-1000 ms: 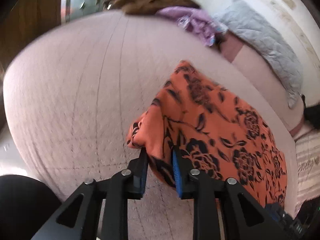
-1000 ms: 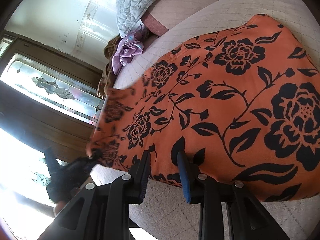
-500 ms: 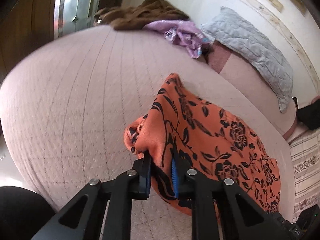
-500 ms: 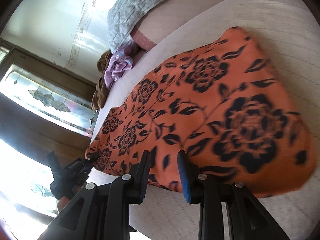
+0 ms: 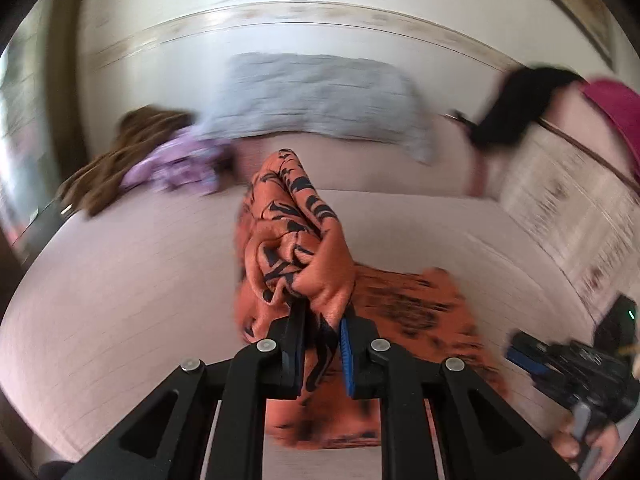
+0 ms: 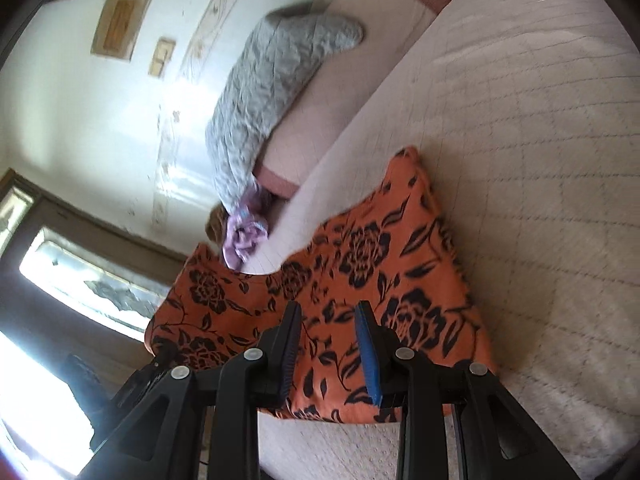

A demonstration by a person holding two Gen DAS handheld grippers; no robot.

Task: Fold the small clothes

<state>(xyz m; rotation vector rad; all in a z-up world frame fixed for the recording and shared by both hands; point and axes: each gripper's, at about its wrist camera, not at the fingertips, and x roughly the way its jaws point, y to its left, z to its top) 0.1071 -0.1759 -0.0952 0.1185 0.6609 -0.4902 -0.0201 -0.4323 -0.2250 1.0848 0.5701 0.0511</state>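
Showing only leftward: bunched garment [image 5: 296, 256]

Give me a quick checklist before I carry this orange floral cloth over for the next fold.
1. Left gripper has cloth between its pads: ok, a bunched corner of the orange floral cloth is there, jaws closing.
2. Right gripper grips the near edge: cannot tell, jaws apart over the cloth.
3. Corner lifted off the pink bedspread: ok.
4. Cloth flat: not ok, wadded at the left gripper.
5. Purple garment clear of the cloth: ok.
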